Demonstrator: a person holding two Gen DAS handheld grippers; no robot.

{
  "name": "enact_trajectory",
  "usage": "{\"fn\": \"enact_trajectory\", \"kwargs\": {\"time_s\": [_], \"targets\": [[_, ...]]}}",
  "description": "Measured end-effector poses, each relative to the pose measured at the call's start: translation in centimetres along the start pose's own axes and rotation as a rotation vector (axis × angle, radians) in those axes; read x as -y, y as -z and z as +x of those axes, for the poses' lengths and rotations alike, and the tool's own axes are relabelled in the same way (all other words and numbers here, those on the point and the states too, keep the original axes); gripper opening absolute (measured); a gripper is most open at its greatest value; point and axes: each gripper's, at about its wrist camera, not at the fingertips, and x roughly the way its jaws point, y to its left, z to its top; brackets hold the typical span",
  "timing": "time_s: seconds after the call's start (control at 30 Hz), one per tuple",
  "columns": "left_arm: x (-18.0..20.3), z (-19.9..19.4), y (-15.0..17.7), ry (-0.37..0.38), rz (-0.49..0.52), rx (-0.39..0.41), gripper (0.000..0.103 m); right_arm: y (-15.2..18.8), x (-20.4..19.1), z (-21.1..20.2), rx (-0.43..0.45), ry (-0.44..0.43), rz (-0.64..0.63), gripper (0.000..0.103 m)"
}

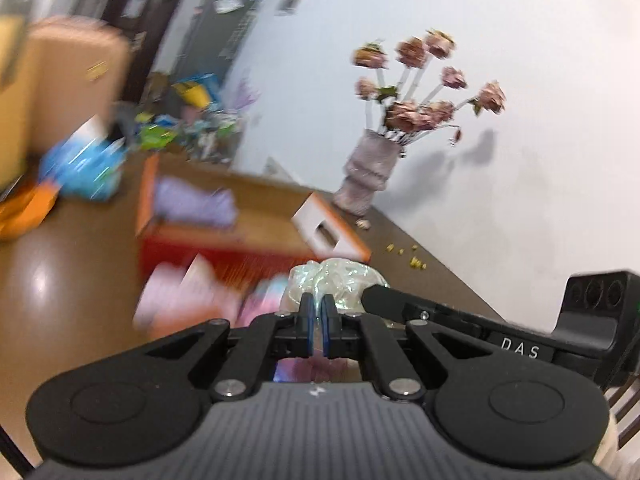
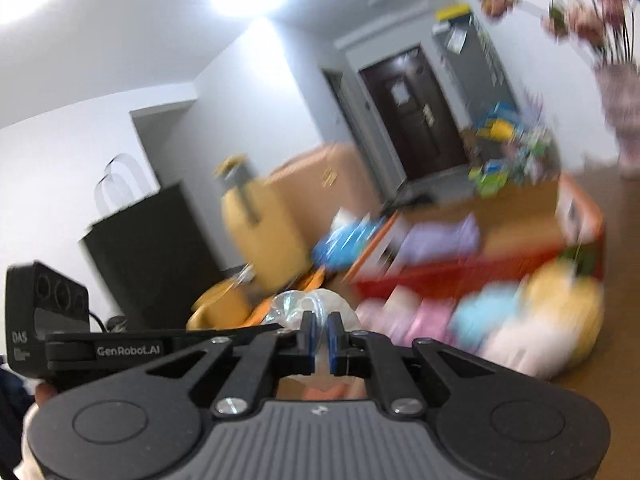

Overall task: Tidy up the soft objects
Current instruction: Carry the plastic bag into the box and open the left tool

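Note:
My left gripper (image 1: 318,314) is shut on a crumpled clear plastic bag (image 1: 340,280) and holds it above the brown table. My right gripper (image 2: 320,334) is shut on the same clear plastic bag (image 2: 308,304) from the other side; its finger shows in the left wrist view (image 1: 384,300). An orange-rimmed box (image 1: 224,236) stands beyond, with a purple soft item (image 1: 192,202) inside. The box also shows in the right wrist view (image 2: 480,264) with the purple item (image 2: 440,240). Pink, blue and yellow soft toys (image 2: 500,320) lie in front of it. Both views are motion-blurred.
A vase of dried roses (image 1: 368,176) stands by the white wall at the table's far edge. Small yellow bits (image 1: 416,262) lie on the table. A blue packet (image 1: 84,164) and orange item (image 1: 24,208) lie left. A yellow suitcase (image 2: 260,224) and dark cabinet (image 2: 156,256) stand beyond.

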Motion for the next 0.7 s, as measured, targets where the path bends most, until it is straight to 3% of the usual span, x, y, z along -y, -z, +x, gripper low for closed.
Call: {"fn": "enact_trajectory", "kwargs": {"time_s": [0.13,0.2,0.3,0.43,0.57,0.63,0.7], "targets": [[-0.2,10.2,-7.9,0.011,0.017,-0.111,0.004,-7.7,7.1,5.3,-0.033,0.082,0.022,0.006],[-0.5,16.0,-11.0,-0.018,0.037,-0.147,0.004,-10.3,10.7,8.8,-0.078,0.127,0.035,0.006],[-2.0,24.0,-12.9,-0.065,0.033,-0.192,0.004,-13.3,16.3,14.5,-0.163,0.204,0.025,0.006],[-4.1,32.5,-13.1,-0.124,-0.005,-0.282,0.005,-14.4,21.6,20.6,-0.270,0.293,0.040,0.006],[-5.7,36.8,-13.1,-0.127,-0.044,-0.326,0.007,-14.3,23.7,24.1,-0.333,0.382,-0.010,0.007],[-6.3,37.8,-13.1,-0.134,-0.078,-0.334,0.008,-14.2,24.0,25.1,-0.348,0.430,-0.033,0.015],[-6.5,37.7,-13.0,-0.146,-0.078,-0.322,0.021,-14.2,23.9,25.4,-0.338,0.486,-0.080,0.016]]}}
